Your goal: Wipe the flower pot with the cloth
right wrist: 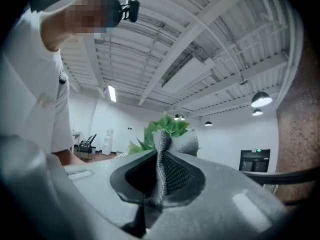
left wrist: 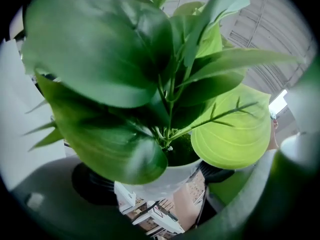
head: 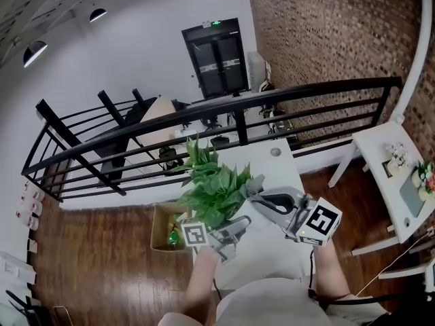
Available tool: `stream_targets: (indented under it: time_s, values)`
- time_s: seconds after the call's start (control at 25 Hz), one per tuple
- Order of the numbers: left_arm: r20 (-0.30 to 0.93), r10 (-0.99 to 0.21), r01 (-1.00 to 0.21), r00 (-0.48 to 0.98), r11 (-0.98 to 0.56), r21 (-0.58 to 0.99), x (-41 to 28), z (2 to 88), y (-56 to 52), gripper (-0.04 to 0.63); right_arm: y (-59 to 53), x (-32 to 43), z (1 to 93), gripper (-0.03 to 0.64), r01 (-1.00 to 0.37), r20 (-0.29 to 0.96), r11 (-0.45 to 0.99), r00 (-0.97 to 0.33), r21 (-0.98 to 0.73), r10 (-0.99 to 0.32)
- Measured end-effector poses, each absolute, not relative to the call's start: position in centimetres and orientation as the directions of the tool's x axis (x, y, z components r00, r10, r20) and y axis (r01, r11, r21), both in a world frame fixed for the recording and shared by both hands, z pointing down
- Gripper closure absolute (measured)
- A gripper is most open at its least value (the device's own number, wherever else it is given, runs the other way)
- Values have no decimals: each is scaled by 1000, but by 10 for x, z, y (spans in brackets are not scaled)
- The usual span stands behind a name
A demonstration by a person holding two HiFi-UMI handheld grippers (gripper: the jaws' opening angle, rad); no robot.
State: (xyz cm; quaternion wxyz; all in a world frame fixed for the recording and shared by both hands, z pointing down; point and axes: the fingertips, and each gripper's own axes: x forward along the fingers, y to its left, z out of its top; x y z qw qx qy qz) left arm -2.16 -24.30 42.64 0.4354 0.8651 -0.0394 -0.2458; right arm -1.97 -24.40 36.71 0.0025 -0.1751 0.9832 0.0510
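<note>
**A:** The left gripper (head: 232,227) has its jaws clamped on the white flower pot (left wrist: 160,182) and holds it above the near end of the white table (head: 270,251).

**B:** And the leaves (head: 214,185) spill all over it. From the head view the pot itself is hidden!

**A:** On the right, the right gripper (head: 253,188) is closed tight on the grey cloth (right wrist: 167,166), with a fold poking up past the jaw tips.

**B:** It sits just right of the foliage. Whether the cloth meets the pot, I can't tell.
</note>
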Motion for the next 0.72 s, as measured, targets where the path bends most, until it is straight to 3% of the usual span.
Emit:
stream_targets:
  time_s: [0.24, 0.48, 0.6, 0.72]
  values:
    - [-426, -207, 217, 881, -623, 751, -35, 416, -219, 71, -271, -14, 381, 603, -269, -83, 934, -952, -235, -295]
    - [-522, -171, 319, 835, -624, 714, -39, 392, -211, 71, -282, -17, 417, 603, -185, -104, 869, -960, -459, -259]
    - [-530, -186, 317, 827, -624, 714, -41, 389, -213, 71, -281, -10, 413, 603, -129, -188, 850, -948, -511, -257]
    - [-521, -216, 291, 826, -629, 721, -42, 394, -218, 71, -270, 14, 384, 603, -117, -280, 887, -924, -447, -262]
